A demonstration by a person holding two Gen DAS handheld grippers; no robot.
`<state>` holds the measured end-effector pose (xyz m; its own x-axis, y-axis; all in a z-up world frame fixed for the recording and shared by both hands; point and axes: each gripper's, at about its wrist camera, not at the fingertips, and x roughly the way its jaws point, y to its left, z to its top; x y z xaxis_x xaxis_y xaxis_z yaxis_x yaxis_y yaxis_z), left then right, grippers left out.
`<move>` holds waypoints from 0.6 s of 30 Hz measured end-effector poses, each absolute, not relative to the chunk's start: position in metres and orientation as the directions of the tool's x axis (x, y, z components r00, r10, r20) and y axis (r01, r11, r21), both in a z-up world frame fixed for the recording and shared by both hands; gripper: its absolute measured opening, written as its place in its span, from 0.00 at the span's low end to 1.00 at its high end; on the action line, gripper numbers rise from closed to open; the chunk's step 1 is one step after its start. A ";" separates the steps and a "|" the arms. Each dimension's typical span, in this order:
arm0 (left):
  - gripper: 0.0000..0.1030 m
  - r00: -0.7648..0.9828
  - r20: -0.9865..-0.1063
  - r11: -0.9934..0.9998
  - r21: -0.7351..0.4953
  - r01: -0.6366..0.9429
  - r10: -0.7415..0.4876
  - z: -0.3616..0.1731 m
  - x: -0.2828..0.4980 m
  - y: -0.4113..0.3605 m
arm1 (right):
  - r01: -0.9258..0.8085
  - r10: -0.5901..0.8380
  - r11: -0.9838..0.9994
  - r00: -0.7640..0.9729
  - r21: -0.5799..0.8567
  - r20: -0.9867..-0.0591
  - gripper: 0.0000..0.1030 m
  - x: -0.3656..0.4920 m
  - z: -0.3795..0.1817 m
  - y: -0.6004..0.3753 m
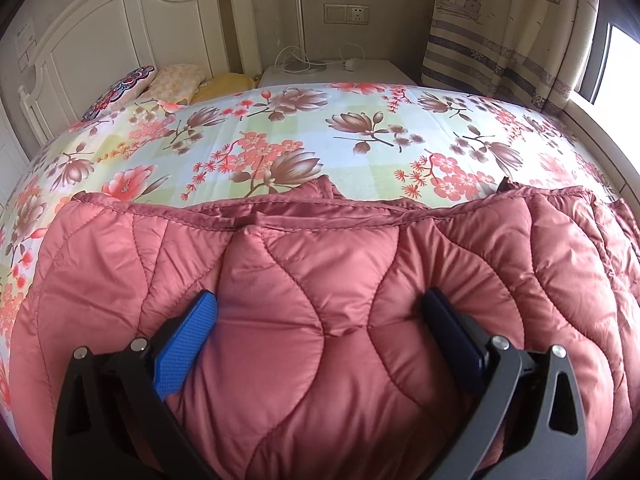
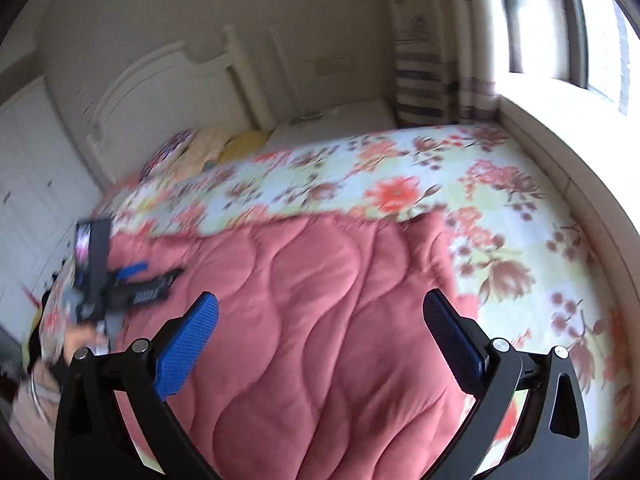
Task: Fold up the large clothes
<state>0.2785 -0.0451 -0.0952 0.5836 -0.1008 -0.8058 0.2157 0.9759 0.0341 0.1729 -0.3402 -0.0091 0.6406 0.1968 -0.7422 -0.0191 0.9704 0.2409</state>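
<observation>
Across the lower half of both frames: pink quilted coat (image 1: pixel 320 300) spread on the floral bed (image 1: pixel 280 136), upper hem roughly straight, a bulky layer bunched at far right of the left wrist view. Left tool (image 1: pixel 320 308) spread wide, pads pressed onto the padding, pinching nothing. Right tool (image 2: pixel 320 312) likewise spread, above the coat, empty; view blurred. Judged partly folded: compacted to a block, further folds and smoothing probably left.

White headboard (image 1: pixel 132 20), beige wall, nightstand (image 1: pixel 332 74), curtain (image 1: pixel 500 24), bright window (image 2: pixel 600 32)
</observation>
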 end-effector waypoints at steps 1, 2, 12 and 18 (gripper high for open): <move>0.98 0.584 -0.805 0.976 0.033 0.216 -0.102 -0.095 0.279 -0.045 | -0.041 0.148 0.987 0.588 0.154 -0.795 0.95 0.171 -0.029 -0.329; 0.98 0.584 -0.805 0.976 0.033 0.216 -0.102 -0.095 0.278 -0.045 | -0.054 0.114 0.993 0.555 0.101 -0.824 0.96 0.170 -0.047 -0.325; 0.98 0.583 -0.806 0.976 0.032 0.214 -0.102 -0.096 0.278 -0.045 | -0.027 0.122 0.990 0.636 0.136 -0.762 0.95 0.097 -0.044 -0.332; 0.98 0.571 -0.818 0.978 0.052 0.204 -0.076 -0.080 0.266 -0.040 | -0.011 0.156 0.982 0.614 0.190 -0.774 0.96 0.093 -0.065 -0.344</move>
<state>0.2657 -0.0399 -0.0798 0.5708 -0.0756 -0.8176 0.2043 0.9775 0.0522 0.0929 -0.3435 -0.0647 0.6139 0.1563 -0.7737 -0.0106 0.9817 0.1899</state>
